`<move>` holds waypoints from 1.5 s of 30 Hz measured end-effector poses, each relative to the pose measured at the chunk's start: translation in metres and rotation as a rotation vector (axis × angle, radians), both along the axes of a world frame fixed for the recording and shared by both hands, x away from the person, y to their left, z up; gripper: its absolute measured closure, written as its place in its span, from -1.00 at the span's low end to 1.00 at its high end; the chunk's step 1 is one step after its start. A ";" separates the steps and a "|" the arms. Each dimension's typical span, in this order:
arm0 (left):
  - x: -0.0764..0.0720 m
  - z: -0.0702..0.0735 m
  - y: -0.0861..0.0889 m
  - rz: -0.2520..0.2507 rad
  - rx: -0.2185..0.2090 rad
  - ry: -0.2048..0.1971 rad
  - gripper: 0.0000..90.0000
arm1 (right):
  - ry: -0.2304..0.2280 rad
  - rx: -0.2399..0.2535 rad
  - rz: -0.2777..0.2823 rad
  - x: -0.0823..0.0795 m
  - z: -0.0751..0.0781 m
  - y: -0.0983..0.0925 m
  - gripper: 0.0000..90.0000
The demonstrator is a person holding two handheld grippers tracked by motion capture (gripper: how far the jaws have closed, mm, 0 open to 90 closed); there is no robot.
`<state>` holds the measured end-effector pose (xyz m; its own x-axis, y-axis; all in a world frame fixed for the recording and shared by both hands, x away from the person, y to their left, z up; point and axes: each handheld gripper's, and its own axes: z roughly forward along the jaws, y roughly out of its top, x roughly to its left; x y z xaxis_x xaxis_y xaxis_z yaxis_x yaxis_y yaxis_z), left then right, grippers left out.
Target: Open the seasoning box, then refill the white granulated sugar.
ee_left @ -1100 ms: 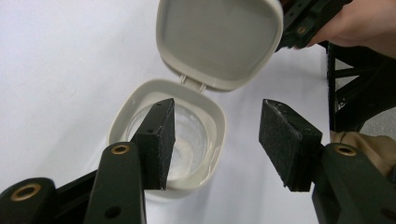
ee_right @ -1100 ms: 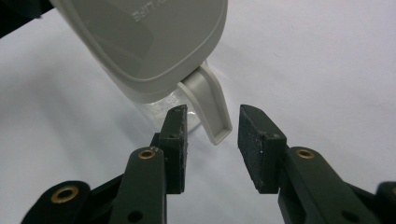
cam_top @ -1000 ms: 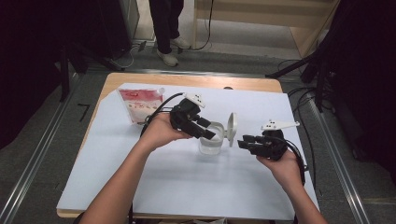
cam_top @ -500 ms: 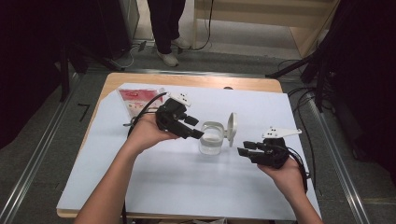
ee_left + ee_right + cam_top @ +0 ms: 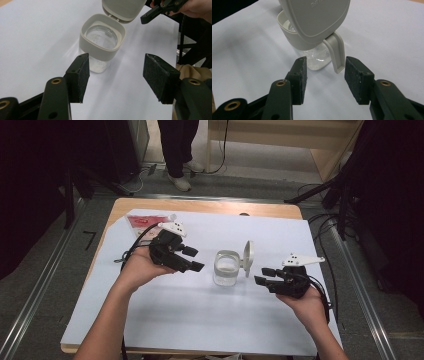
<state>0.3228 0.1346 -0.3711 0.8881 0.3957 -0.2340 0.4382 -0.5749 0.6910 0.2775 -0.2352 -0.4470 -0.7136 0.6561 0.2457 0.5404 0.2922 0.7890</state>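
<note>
A small clear jar (image 5: 227, 269) with a grey-white collar stands mid-table on the white sheet, its hinged lid (image 5: 247, 257) upright and open on the right. My left gripper (image 5: 192, 260) hovers just left of the jar, apart from it. In the left gripper view the jar (image 5: 102, 47) sits beyond my open gripper (image 5: 117, 75), whose jaws have just been opening with nothing between them. My right gripper (image 5: 262, 276) is to the jar's right. In the right gripper view the lid (image 5: 317, 17) and its latch tab (image 5: 337, 53) lie just ahead of my gripper (image 5: 325, 80); its jaws have just been opening and hold nothing.
A red-and-clear packet (image 5: 142, 222) lies at the sheet's far left corner. The white sheet (image 5: 210, 320) covers most of the wooden table (image 5: 210, 206). A person's legs (image 5: 180, 150) stand beyond the far edge. Cables (image 5: 325, 290) trail off the right side.
My left gripper has drawn back leftward from the jar, which it was against a second ago. The right gripper has stayed nearly in place, its jaws wider.
</note>
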 end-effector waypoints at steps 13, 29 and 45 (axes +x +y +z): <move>-0.004 0.002 0.040 0.064 -0.016 -0.009 -0.10 | -0.024 0.003 -0.005 0.008 0.004 -0.006 0.13; 0.004 -0.013 0.075 0.137 -0.002 0.014 -0.09 | 0.001 -0.022 -0.003 0.012 -0.002 -0.001 0.14; 0.006 -0.014 0.105 0.235 -0.010 0.005 -0.09 | -0.002 -0.053 0.007 0.013 -0.006 0.003 0.10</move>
